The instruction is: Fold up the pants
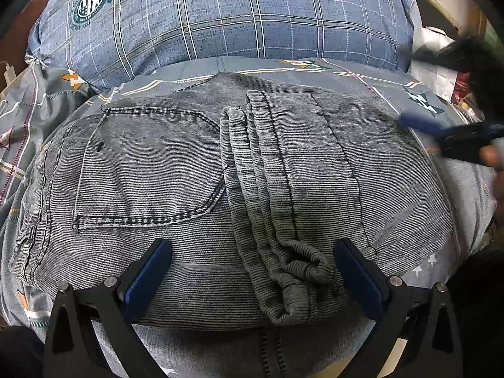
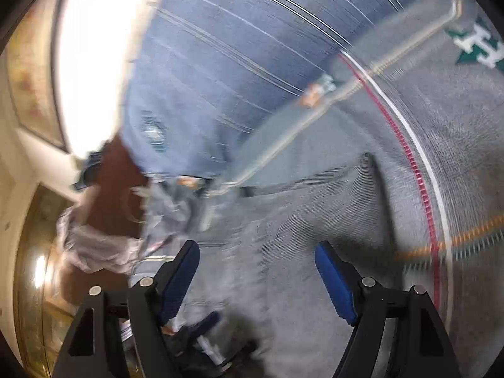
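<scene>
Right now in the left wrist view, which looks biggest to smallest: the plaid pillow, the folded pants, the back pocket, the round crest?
1. Folded pants, though nearness to the camera inflates them
2. Plaid pillow
3. Back pocket
4. Round crest

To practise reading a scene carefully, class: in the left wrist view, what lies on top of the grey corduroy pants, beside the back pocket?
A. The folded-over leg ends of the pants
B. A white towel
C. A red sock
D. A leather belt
A: the hemmed leg ends lie stacked across the folded grey corduroy pants, just right of the stitched back pocket.
</scene>
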